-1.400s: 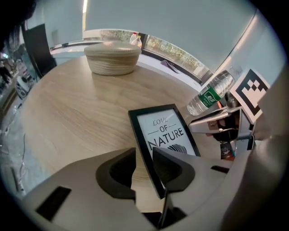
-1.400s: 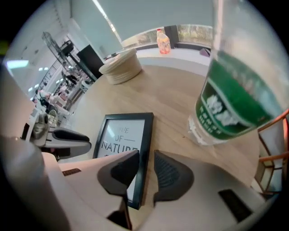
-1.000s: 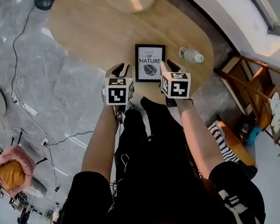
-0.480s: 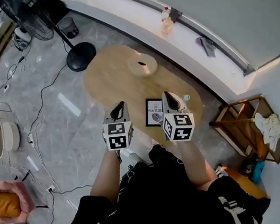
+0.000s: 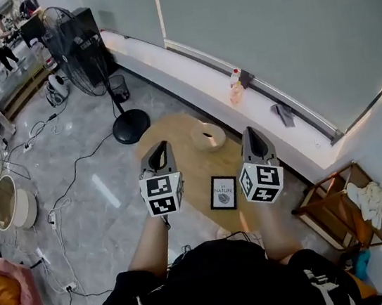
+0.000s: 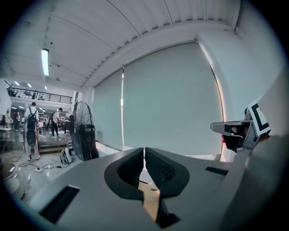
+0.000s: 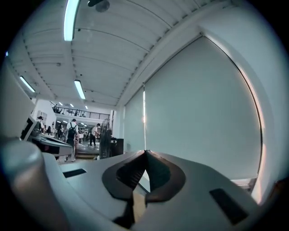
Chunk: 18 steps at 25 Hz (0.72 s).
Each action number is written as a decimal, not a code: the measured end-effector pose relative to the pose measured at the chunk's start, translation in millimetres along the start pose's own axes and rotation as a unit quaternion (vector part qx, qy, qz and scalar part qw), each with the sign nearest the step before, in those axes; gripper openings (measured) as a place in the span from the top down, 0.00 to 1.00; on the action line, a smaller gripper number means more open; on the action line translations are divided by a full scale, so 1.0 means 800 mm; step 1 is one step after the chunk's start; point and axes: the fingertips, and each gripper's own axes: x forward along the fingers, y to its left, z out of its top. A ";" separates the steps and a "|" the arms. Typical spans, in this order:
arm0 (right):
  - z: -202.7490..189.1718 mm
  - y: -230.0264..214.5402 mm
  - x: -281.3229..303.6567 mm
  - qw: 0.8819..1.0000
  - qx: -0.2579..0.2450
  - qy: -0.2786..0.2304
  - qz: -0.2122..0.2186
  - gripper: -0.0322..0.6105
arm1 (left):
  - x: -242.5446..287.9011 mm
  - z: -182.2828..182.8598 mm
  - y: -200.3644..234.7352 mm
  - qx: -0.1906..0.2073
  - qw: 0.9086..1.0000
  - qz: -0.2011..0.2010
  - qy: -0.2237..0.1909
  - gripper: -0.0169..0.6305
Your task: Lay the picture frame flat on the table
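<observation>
The black picture frame (image 5: 223, 193) with a white leaf print sits near the front edge of the oval wooden table (image 5: 175, 140), its face turned up towards the head camera. My left gripper (image 5: 161, 150) and right gripper (image 5: 252, 135) are held up high on either side of it, well clear of it. In the left gripper view the left gripper (image 6: 144, 151) has its jaws closed together with nothing between them. The right gripper (image 7: 145, 154) is likewise shut and empty. Both gripper views look at the far wall, not at the frame.
A round wooden dish (image 5: 208, 137) stands at the back of the table. A floor fan (image 5: 77, 55) with a black base (image 5: 131, 126) stands to the left. A bottle (image 5: 237, 89) is on the window ledge. A wooden rack (image 5: 341, 207) is at the right, and cables cross the floor.
Both grippers have risen from beside the frame to well above the table. The head view has tilted up and pulled back, so the frame looks smaller and lower.
</observation>
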 end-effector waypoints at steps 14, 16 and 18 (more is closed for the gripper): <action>0.019 0.008 -0.016 1.000 0.001 -0.008 0.006 0.93 | -0.017 0.032 0.001 0.009 0.999 -0.006 -0.033 0.93; 0.020 0.009 -0.016 1.000 0.002 -0.009 0.003 0.93 | -0.016 0.031 0.004 0.003 0.999 -0.004 -0.034 0.93; 0.020 0.011 -0.016 1.000 0.001 -0.009 0.003 0.93 | -0.015 0.029 0.007 -0.001 0.999 -0.004 -0.032 0.93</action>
